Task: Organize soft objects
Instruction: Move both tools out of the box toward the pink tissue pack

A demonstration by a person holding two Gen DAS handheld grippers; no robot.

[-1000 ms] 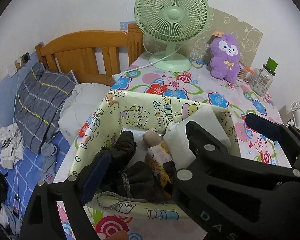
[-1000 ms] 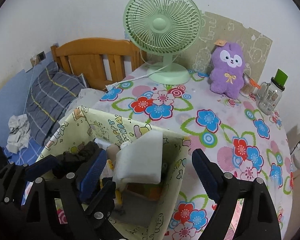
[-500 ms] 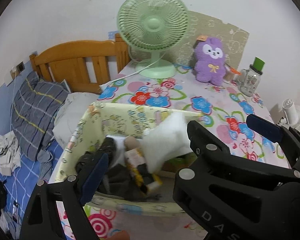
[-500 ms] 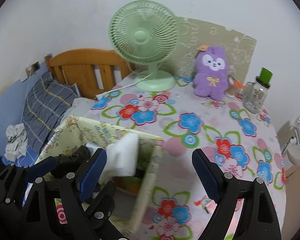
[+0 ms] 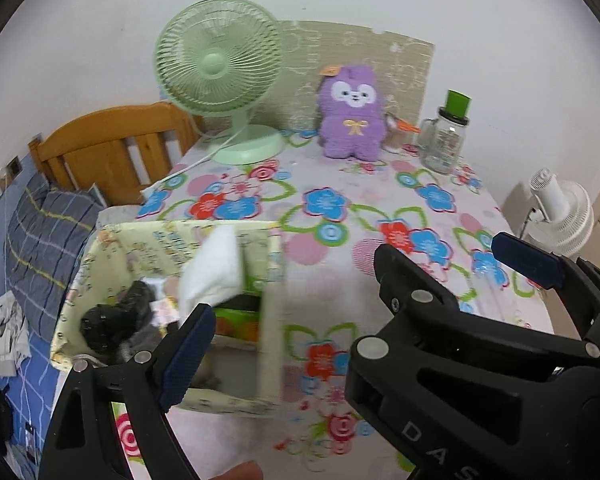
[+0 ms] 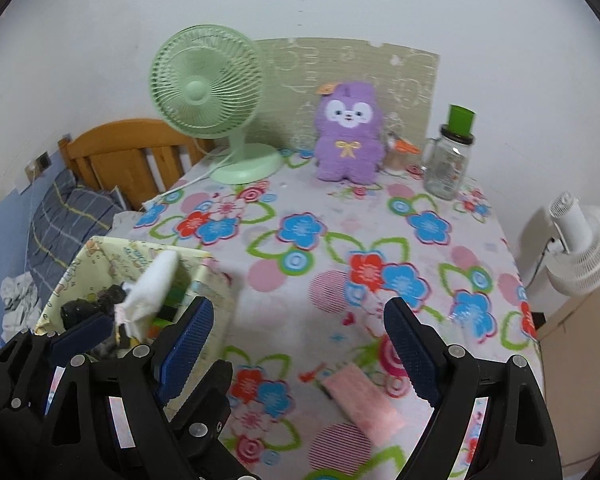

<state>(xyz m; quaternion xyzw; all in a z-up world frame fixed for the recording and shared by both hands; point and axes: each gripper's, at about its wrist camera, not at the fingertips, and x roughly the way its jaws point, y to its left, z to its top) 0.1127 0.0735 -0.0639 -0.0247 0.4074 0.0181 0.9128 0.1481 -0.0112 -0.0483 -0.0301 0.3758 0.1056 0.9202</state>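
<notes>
On the floral table (image 6: 340, 216), both tongs gape wide and empty near the basket (image 5: 268, 320), fan (image 5: 218, 56) and purple plush (image 6: 348, 136) beyond.

Two fans (image 6: 216, 108), one purple plush (image 6: 348, 136), one glass jar (image 6: 448, 160), one fabric bin (image 5: 172, 312), one pink cloth (image 6: 364, 400).

Green desk fan (image 6: 204, 96) stood at the back of the table (image 6: 340, 216) — floral cloth, beige patterned board (image 6: 356, 76) against the wall behind. Glass jar (image 6: 446, 164) with green lid at back right. White fan (image 6: 580, 248) off the table's right edge; wooden bed headboard (image 6: 128, 152) and plaid pillow (image 6: 64, 216) to the left.
</notes>
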